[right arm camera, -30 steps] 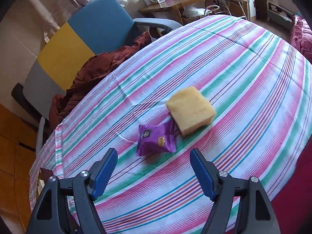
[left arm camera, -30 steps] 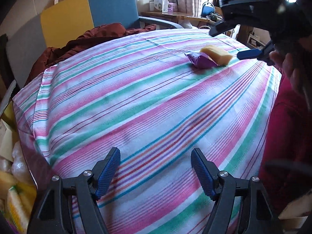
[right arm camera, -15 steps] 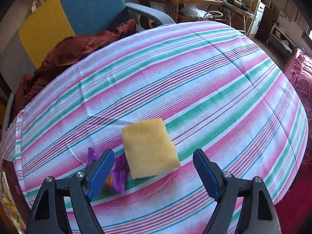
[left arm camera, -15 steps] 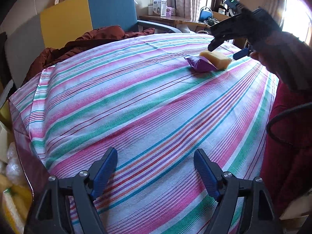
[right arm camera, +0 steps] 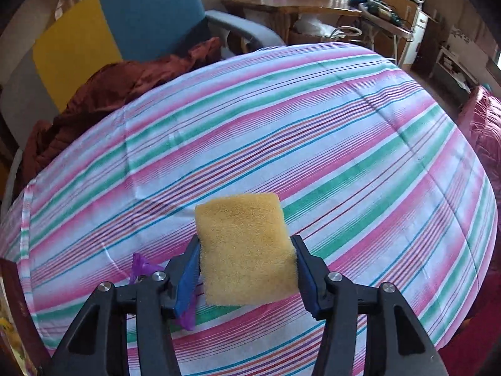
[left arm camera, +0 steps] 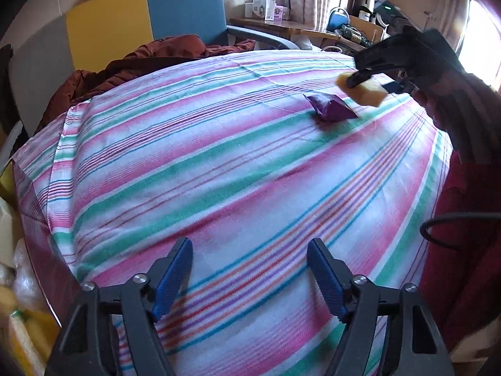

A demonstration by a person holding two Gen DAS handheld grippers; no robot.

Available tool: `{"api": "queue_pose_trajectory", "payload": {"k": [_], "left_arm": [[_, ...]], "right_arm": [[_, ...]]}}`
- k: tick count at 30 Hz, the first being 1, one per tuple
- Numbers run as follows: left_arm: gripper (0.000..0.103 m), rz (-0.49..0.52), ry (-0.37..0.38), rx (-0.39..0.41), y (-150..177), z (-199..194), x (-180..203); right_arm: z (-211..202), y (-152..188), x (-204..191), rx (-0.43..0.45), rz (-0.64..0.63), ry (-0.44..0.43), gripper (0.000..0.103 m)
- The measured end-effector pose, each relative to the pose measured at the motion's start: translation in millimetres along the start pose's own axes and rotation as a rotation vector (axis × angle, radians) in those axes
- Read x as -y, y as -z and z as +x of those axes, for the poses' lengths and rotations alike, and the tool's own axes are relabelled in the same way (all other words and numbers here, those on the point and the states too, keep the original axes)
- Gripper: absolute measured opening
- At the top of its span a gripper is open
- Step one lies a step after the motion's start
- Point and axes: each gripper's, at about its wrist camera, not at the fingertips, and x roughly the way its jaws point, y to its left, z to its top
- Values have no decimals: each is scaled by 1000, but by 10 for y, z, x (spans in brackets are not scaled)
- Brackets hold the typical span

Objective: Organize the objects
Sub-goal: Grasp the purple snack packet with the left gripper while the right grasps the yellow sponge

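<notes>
- Right hand-held gripper (right arm camera: 245,271) pinched the sponge (right arm camera: 245,250) across its short sides, blue pads pressed into the foam on both edges.
- In the left wrist view the sponge (left arm camera: 364,92) sat off the table (left arm camera: 219,156), raised above the striped cloth near the far right edge; right hand-held gripper (left arm camera: 369,78) reached in from the right, angled down and leftward.
- Holding hand (left arm camera: 444,100) visible behind that gripper, red sleeve below it.
- Purple packet (left arm camera: 332,109) lay on the cloth just left of and below the sponge, not touching it; in the right wrist view only part of the packet (right arm camera: 141,266) showed behind the left finger.
- Left hand-held gripper (left arm camera: 250,275) was spread wide, nothing between its pads, held low over the near edge of the table, pointing across it.
- Chair (left arm camera: 141,22) with brown cloth stood beyond the table.
</notes>
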Motion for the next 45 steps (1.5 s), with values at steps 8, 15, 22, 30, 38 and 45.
{"api": "queue_pose_trajectory", "payload": {"k": [8, 15, 22, 30, 38, 45], "left_arm": [[69, 49, -30, 13, -455, 114, 20], [71, 247, -6, 53, -951, 284, 375], [76, 454, 66, 72, -1312, 505, 804], [79, 687, 81, 55, -1456, 811, 1151], [69, 678, 128, -6, -1518, 1069, 1177], [37, 466, 192, -46, -1463, 995, 957]], "right_arm": [[-35, -34, -10, 26, 19, -35, 55], [-71, -57, 29, 43, 46, -75, 55], [-45, -68, 97, 27, 85, -92, 55], [36, -66, 153, -15, 114, -126, 55], [32, -69, 204, -14, 133, -141, 55], [106, -64, 196, -44, 113, -111, 55]]}}
